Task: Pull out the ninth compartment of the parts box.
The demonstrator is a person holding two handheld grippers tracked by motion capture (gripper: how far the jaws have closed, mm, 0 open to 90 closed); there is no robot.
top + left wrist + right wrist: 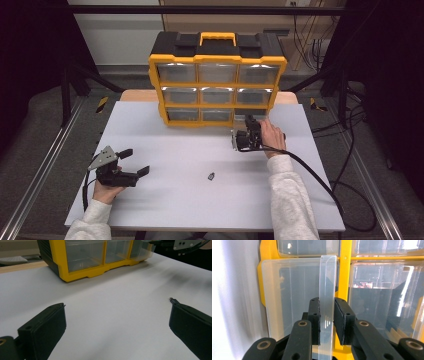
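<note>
A yellow and black organiser with three rows of clear plastic drawers stands at the far edge of a white desk. The person's right hand-held gripper is at the organiser's bottom right corner, where its jaws are closed narrowly on the handle tab of the bottom right drawer. In the right gripper view, that clear drawer sits partly pulled out of its yellow frame, and the two black pads press on either side of its upright tab. The left hand-held gripper rests near the desk's left front, well apart from the organiser, with its jaws spread wide and nothing between them. A small dark object, too small to identify, lies on the desk between the two arms, nearer the front edge.
</note>
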